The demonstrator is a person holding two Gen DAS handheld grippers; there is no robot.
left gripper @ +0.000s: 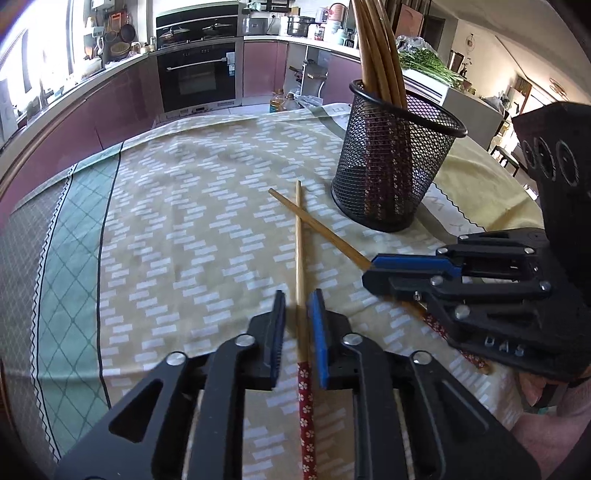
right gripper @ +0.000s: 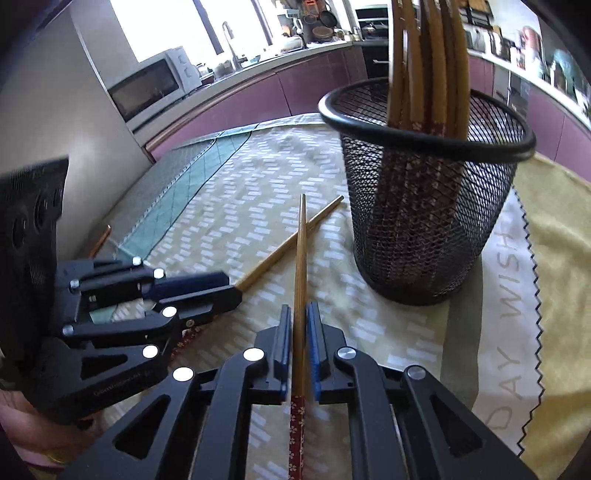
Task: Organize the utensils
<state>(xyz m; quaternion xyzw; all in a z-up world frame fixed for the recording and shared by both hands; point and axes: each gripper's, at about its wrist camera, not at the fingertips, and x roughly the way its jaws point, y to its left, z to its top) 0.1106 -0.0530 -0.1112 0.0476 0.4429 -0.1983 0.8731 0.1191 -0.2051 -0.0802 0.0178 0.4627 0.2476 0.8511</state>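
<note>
Each claw has one chopstick lengthwise between its narrow jaws, long axis running straight ahead. The right claw [right gripper: 297, 347] looks clamped on its chopstick [right gripper: 301, 266]; the left claw [left gripper: 297, 325] straddles its chopstick [left gripper: 300, 251], though pad contact is hard to confirm. The two cross ahead on the tabletop [left gripper: 184, 229]. The mesh holder [right gripper: 424, 206] stands ahead-right, nearer the right claw.

Purple kitchen cabinets [left gripper: 110, 107] curve along wall; built-in oven [left gripper: 197, 77] at 12 o'clock; microwave [right gripper: 147, 86], bright window [right gripper: 166, 26] at 10.
</note>
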